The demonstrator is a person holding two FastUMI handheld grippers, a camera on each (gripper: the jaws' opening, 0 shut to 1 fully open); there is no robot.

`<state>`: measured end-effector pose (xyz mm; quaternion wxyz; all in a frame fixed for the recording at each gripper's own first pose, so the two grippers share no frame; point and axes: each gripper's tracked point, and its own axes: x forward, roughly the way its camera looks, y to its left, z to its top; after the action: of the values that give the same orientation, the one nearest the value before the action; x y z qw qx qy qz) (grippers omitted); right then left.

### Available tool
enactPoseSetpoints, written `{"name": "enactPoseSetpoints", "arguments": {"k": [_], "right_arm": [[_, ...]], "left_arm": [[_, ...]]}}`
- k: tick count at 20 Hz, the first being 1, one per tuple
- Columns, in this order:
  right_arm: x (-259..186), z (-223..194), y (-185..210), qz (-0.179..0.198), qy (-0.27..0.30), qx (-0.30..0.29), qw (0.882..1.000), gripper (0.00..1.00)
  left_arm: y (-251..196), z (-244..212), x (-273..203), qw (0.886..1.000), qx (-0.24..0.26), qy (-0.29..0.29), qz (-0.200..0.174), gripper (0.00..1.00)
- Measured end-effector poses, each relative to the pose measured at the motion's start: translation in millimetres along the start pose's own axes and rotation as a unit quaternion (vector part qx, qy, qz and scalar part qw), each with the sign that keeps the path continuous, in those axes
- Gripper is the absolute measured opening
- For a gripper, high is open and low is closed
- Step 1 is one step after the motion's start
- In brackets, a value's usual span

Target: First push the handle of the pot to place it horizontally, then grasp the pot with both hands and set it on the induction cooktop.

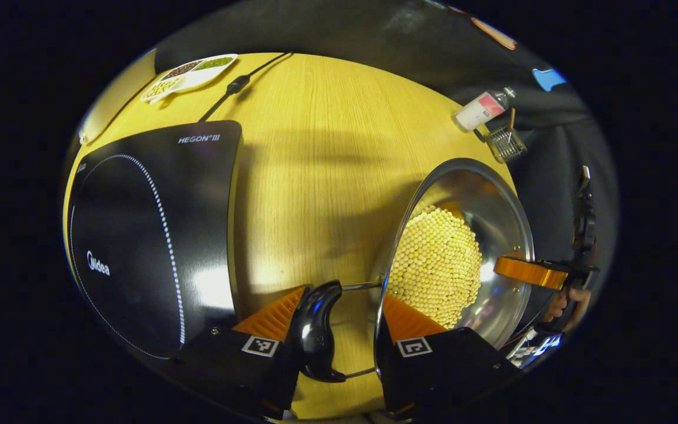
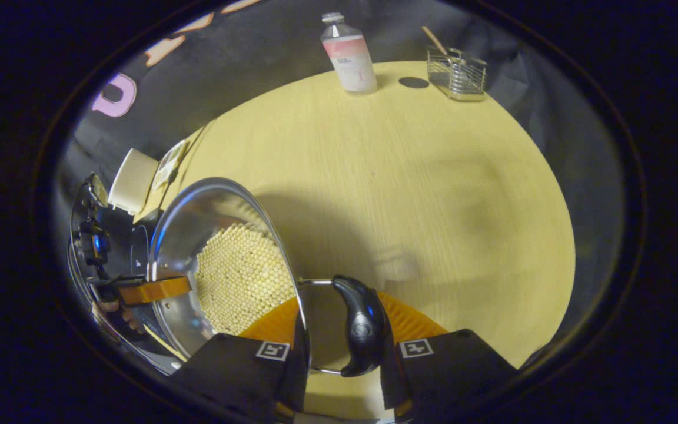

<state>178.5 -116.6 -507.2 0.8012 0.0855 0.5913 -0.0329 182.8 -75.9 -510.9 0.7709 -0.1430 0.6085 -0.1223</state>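
Pot (image 1: 462,259) w/ beans, both grippers' fingers (image 1: 271,318) (image 2: 415,321) spread astride its side handles, beside cooktop (image 1: 150,235).

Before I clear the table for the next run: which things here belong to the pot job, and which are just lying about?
Belongs to the job:
pot holding pale beads
its black side handles
induction cooktop
left claw and right claw, one at each handle

Just lying about:
bottle
wire basket
divided dish
white container
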Motion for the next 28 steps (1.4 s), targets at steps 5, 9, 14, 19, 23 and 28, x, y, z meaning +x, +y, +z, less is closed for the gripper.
{"name": "enactPoseSetpoints", "arguments": {"k": [5, 9, 14, 19, 23, 28], "right_arm": [[8, 3, 1, 0.02, -0.012, -0.001, 1.0, 0.46], [20, -2, 5, 0.045, -0.018, -0.012, 0.999, 0.52], [33, 1, 1, 0.07, -0.014, -0.028, 0.997, 0.52], [31, -2, 6, 0.058, -0.015, -0.016, 0.998, 0.52], [19, -2, 6, 0.033, -0.014, -0.001, 0.999, 0.45], [5, -4, 2, 0.005, -0.01, 0.014, 1.0, 0.45]], "left_arm": [[-3, 2, -42, 0.999, 0.005, -0.033, 0.01, 0.58], [16, -1, -84, 0.998, -0.006, -0.062, 0.026, 0.6], [53, -14, -122, 0.995, -0.029, -0.082, 0.044, 0.6], [105, -11, -144, 0.995, -0.025, -0.089, 0.031, 0.57], [164, 2, -151, 0.996, -0.014, -0.084, 0.017, 0.57], [231, 14, -155, 0.997, -0.002, -0.074, 0.005, 0.57]]}}
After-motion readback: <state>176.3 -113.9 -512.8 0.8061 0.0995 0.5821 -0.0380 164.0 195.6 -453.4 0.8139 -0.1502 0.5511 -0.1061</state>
